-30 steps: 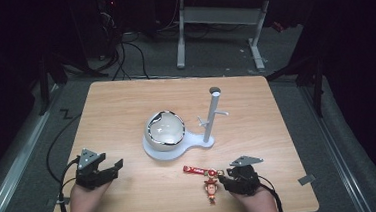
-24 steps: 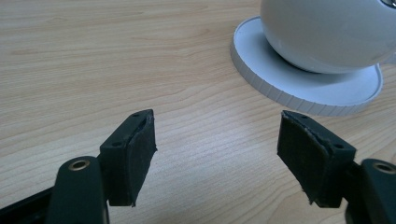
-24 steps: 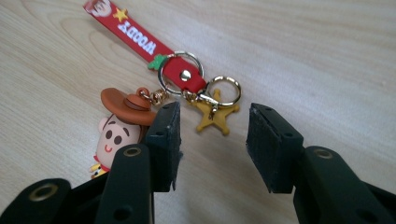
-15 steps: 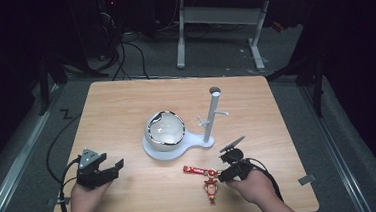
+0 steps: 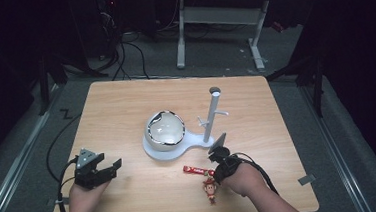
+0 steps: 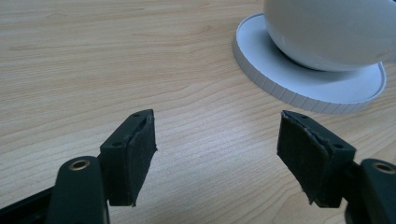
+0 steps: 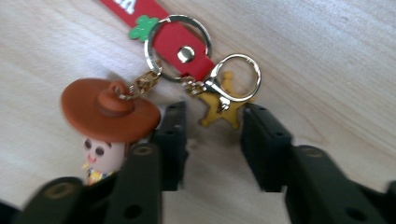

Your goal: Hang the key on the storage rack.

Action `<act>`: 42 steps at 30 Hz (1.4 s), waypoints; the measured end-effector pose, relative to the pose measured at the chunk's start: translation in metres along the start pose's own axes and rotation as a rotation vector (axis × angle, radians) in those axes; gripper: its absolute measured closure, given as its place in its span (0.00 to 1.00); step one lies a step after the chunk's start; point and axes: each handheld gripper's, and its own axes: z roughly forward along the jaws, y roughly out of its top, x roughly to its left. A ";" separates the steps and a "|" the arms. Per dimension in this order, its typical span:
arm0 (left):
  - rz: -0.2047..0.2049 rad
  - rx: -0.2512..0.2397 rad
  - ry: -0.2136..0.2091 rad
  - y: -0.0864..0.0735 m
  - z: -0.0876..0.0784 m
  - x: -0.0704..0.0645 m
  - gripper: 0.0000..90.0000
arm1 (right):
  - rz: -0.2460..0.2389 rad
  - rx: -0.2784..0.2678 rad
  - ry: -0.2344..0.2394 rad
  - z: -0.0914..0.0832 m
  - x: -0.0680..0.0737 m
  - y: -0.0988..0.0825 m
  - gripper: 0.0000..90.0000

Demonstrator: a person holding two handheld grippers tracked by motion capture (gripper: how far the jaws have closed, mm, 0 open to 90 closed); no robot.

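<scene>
right gripper (image 7: 212, 154): jaws just narrowed, apparently gripping nothing, yellow star charm (image 7: 223, 106) at their tips | keychain (image 5: 207, 181) lay on table (image 5: 116, 111) near white stand (image 5: 193, 140) | left gripper (image 6: 217, 154): gaped wide, empty

Cowboy keychain (image 7: 109, 123), gold star charm (image 7: 223, 108) beside closing jaws

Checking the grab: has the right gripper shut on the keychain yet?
Not yet. The right gripper has just been closing, but a gap remains; the keychain's star charm lies at its tips, unpinched.
</scene>
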 end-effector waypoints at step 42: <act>0.020 0.038 -0.011 -0.003 0.006 -0.001 0.32 | 0.085 -0.075 -0.078 -0.024 -0.036 -0.040 0.59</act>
